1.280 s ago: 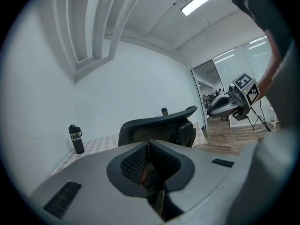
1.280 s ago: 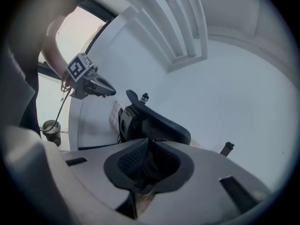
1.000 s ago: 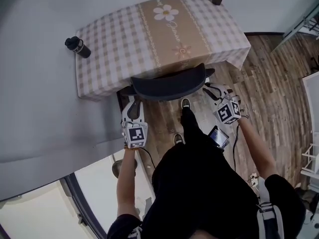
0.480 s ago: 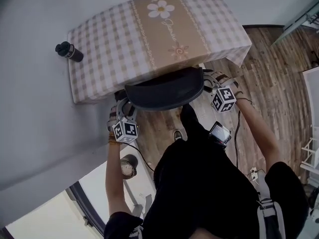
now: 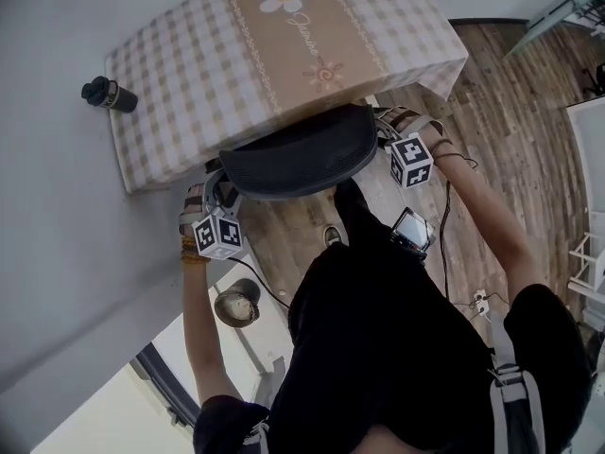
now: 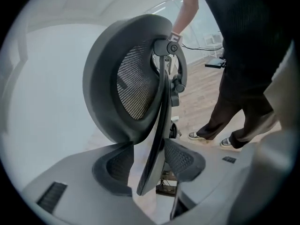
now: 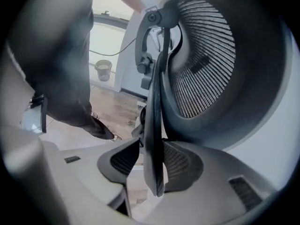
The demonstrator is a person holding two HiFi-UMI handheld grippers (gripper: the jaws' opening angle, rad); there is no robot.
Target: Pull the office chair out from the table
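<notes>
Left gripper view: the left gripper [image 6: 150, 165] has its jaws spread wide, having just been opening. The thin side rim of the office chair [image 6: 140, 78] stands between them with a clear gap on each side, so neither pad presses on it. Beyond the rim the mesh backrest curves away.

In the right gripper view, the right gripper [image 7: 153, 162] straddles the chair's opposite side rim. Its jaws have just been closing and now sit tight against the rim on both sides, pinching it.

In the head view the two grippers are at the left and right ends of the chair's dark backrest, with the person standing directly behind the chair. The chair's front is tucked under the bench [image 5: 180, 83], which lies just beyond the backrest and is covered by a checked cloth [image 5: 312, 36] with a daisy band down its middle. A dark bottle [image 5: 108, 94] lies well off to the chair's left, beside the bench's far corner. Wooden floor [image 5: 501, 130] spreads out to the chair's right.
</notes>
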